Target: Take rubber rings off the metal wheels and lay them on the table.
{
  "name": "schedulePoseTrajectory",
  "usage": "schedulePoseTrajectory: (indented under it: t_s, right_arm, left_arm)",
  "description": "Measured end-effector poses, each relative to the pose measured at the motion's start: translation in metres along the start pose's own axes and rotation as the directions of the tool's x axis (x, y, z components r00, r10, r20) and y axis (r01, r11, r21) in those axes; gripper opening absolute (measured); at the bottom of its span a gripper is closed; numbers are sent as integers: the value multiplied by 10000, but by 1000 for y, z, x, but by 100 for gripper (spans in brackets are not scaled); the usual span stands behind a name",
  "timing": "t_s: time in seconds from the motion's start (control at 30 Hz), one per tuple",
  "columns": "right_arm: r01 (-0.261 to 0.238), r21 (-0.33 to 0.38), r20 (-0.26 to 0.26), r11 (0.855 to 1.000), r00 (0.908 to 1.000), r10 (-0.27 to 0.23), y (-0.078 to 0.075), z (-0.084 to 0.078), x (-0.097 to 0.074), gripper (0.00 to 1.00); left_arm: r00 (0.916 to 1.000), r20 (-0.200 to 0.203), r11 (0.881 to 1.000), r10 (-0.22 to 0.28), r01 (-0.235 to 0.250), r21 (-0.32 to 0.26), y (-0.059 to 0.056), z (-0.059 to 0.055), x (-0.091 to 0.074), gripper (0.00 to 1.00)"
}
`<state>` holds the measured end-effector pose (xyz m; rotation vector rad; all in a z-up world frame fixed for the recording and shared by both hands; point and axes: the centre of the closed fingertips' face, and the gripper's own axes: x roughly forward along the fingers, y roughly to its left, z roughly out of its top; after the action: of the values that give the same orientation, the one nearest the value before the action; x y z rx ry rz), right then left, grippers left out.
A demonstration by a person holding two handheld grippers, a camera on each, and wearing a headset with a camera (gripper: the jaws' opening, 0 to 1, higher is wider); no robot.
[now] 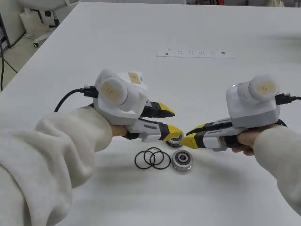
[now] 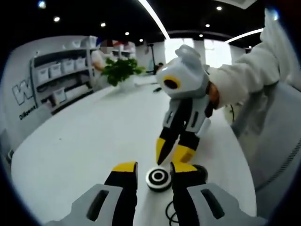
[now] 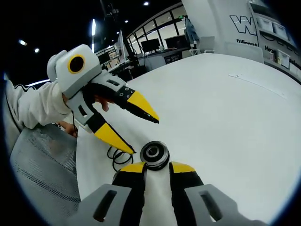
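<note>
A person in cream sleeves [image 1: 56,150] holds two grippers low over a white tabletop [image 1: 235,94], their yellow tips pointing at each other near the middle. The left gripper [image 1: 178,123] comes in from 9 o'clock with its fingers spread wide, one well above the other, and nothing between them is held. The right gripper [image 1: 185,136] comes in from 3 o'clock with its fingers narrow, a small gap left between the tips, and it also holds nothing. Where the tips meet, a small metal wheel [image 3: 154,153] lies flat on the tabletop. In the right gripper view it sits just ahead of that gripper's own fingers, at 12 o'clock from them, and shows a dark band round its rim. The lower finger of the left gripper ends just beside it at 9 o'clock, while the upper finger hangs above and apart. In the left gripper view the same wheel lies between that gripper's two tips, touching neither as far as can be told, with the right gripper's tips pointing down just behind it. A second wheel [image 1: 181,160] lies flat near the first, at 6 o'clock from it in the head view, on the side nearer the person. Three thin black rings [image 1: 153,158] lie loose on the tabletop at 9 o'clock from the second wheel, overlapping one another, the nearest just beside it. Far off at 12 o'clock a paper strip [image 1: 195,54] lies on the tabletop.
</note>
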<state>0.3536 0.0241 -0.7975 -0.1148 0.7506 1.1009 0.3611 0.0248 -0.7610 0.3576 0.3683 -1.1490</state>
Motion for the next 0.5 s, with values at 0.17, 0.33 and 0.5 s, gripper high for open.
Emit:
schedulePoseTrajectory:
  t_s: [0.17, 0.33, 0.5]
  right_arm:
    - [-51, -245, -265, 9997, 9996, 44, 2, -5, 2, 16]
    - [-6, -298, -325, 9996, 9995, -4, 2, -7, 3, 16]
    - [87, -372, -366, 9993, 9993, -101, -1, -10, 4, 16]
  left_arm:
    - [9998, -11, 9993, -203, 202, -324, -5, -6, 3, 27]
    - [9994, -320, 9988, -149, 134, -473, -5, -20, 6, 26]
    - [9994, -358, 9972, -39, 12, -750, -2, -24, 7, 23]
